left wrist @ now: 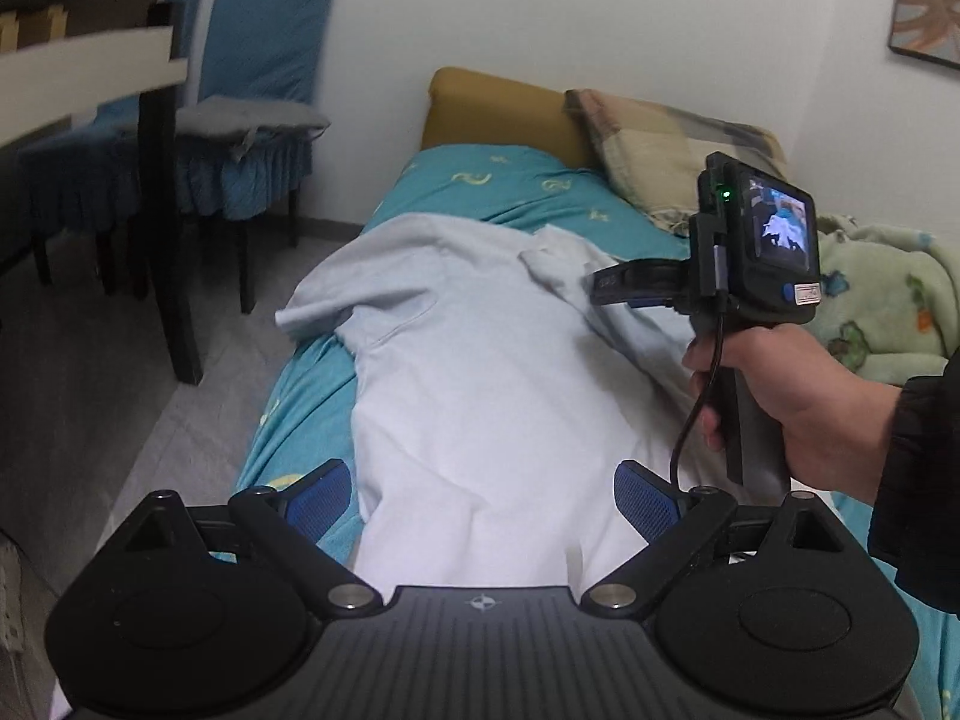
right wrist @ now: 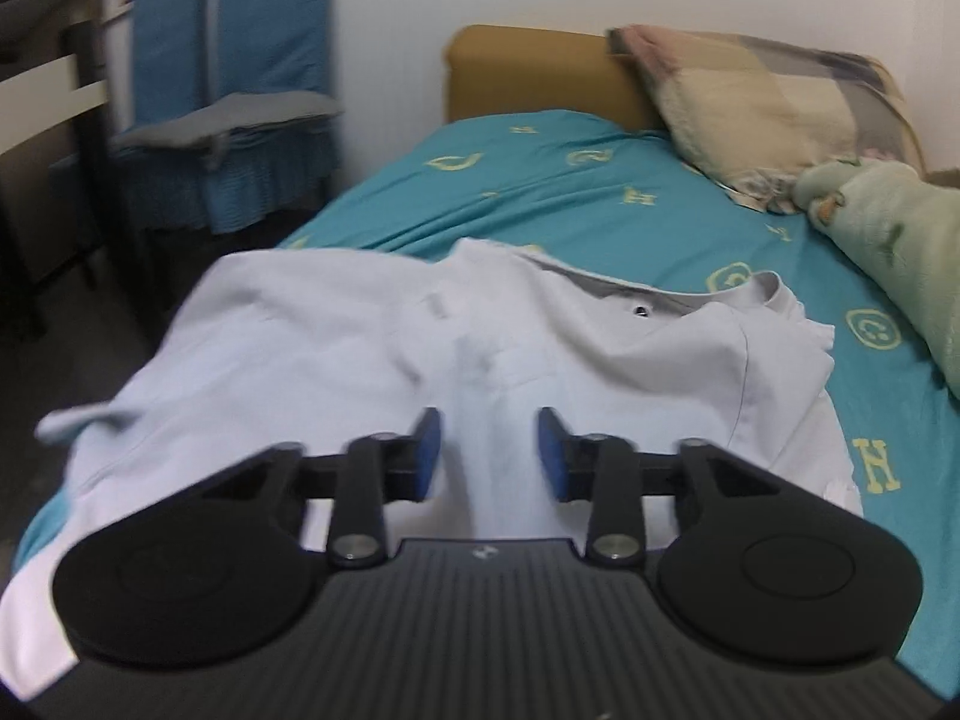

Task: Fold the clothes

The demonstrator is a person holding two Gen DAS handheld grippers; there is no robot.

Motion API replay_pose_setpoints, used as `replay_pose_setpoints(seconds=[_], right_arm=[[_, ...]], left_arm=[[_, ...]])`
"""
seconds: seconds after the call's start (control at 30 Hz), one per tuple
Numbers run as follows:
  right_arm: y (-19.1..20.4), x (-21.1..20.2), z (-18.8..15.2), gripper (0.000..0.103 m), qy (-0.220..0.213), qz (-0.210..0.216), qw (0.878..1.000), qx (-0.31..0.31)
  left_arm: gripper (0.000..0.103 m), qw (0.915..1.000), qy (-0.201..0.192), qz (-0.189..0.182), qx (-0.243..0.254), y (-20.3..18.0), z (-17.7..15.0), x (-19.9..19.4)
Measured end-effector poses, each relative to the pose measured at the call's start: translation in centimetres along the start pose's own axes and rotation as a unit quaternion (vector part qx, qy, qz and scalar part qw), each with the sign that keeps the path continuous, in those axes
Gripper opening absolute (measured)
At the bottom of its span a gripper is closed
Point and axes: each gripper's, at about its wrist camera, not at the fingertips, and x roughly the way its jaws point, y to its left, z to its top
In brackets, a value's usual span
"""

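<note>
1. The left tongs (left wrist: 482, 498) sit nearest the lens, their blue pads spread wide apart and empty above the near end of the shirt (left wrist: 480, 372).
2. The right tongs (right wrist: 489, 456) are parted too, more narrowly, holding nothing and poised over the shirt's chest; a hand (left wrist: 804, 402) grips their handle.
3. The shirt, pale and collared with a snap at the placket (right wrist: 641, 310), lies spread on the bed (right wrist: 600, 192), collar toward the pillow (right wrist: 768, 114), one sleeve (left wrist: 318, 312) draped toward the bed's edge.
4. It looks like a light, limp knit: it should sag and wrinkle when lifted, so shoulder seams, sleeve ends or hem corners seem the surest places to pinch.
5. The teal sheet carries yellow letters, an "H" (right wrist: 877, 463) among them; no shirt label is legible.
</note>
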Motion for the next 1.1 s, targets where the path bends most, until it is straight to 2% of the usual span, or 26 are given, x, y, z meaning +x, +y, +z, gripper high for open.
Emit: replay_pose_setpoints(seconds=[0.03, 0.1, 0.17, 0.23, 0.3, 0.4, 0.53, 0.57, 0.63, 0.67, 0.7, 0.8, 0.9, 1.1], right_arm=[[-0.1, 0.4, 0.0, 0.01, 0.003, -0.001, 1.0, 0.003], [-0.1, 0.3, 0.0, 0.006, -0.003, 0.014, 1.0, 0.009], [0.8, -0.6, 0.0, 0.006, -0.024, 0.054, 0.998, -0.001], [2.0, -1.6, -0.2, 0.006, -0.033, 0.072, 0.997, -0.017], [2.7, -2.3, -0.6, 0.006, -0.031, 0.09, 0.995, -0.003], [3.2, -3.3, -1.7, 0.006, -0.027, 0.106, 0.994, 0.013], [3.1, -3.5, -2.5, 0.01, -0.008, 0.113, 0.994, 0.012], [3.0, -3.5, -2.4, 0.013, 0.001, 0.115, 0.993, 0.015], [2.4, -4.7, -2.0, 0.033, 0.009, 0.12, 0.992, 0.025], [2.2, -5.5, -1.8, 0.052, 0.009, 0.122, 0.992, 0.03], [1.9, -6.5, -1.6, 0.065, 0.002, 0.122, 0.992, 0.031], [1.2, -11.4, -1.2, 0.069, -0.043, 0.115, 0.992, 0.019], [0.2, -16.3, -1.0, 0.069, -0.065, 0.109, 0.992, 0.025], [-1.6, -26.4, -2.0, 0.069, -0.108, 0.105, 0.988, 0.047]], left_arm=[[0.096, 1.0, -0.001, 0.001, -0.002, 0.1, 0.0, 0.0], [0.096, 1.0, -0.008, -0.001, -0.002, 0.1, 0.0, -0.3], [0.096, 0.9998, -0.019, -0.005, 0.0, 0.0, 0.0, -0.7], [0.096, 0.9992, -0.036, -0.017, 0.007, -0.3, 0.0, -1.7], [0.096, 0.9984, -0.052, -0.02, 0.008, -0.4, 0.1, -2.6], [0.096, 0.9972, -0.07, -0.026, -0.008, 0.3, 0.3, -3.7], [0.096, 0.9968, -0.075, -0.021, -0.013, 0.4, 0.2, -4.3], [0.096, 0.997, -0.074, -0.019, -0.009, 0.3, 0.1, -4.2], [0.096, 0.9974, -0.07, -0.015, -0.003, 0.0, 0.0, -4.1], [0.096, 0.9976, -0.069, -0.013, 0.001, -0.2, -0.1, -4.0], [0.096, 0.9977, -0.067, -0.01, 0.004, -0.3, -0.2, -3.9], [0.096, 0.9979, -0.063, -0.005, 0.014, -0.9, -0.4, -3.8], [0.096, 0.9975, -0.068, -0.001, 0.019, -1.6, -0.5, -4.5], [0.096, 0.9953, -0.096, -0.003, 0.015, -3.0, -1.2, -9.2]])
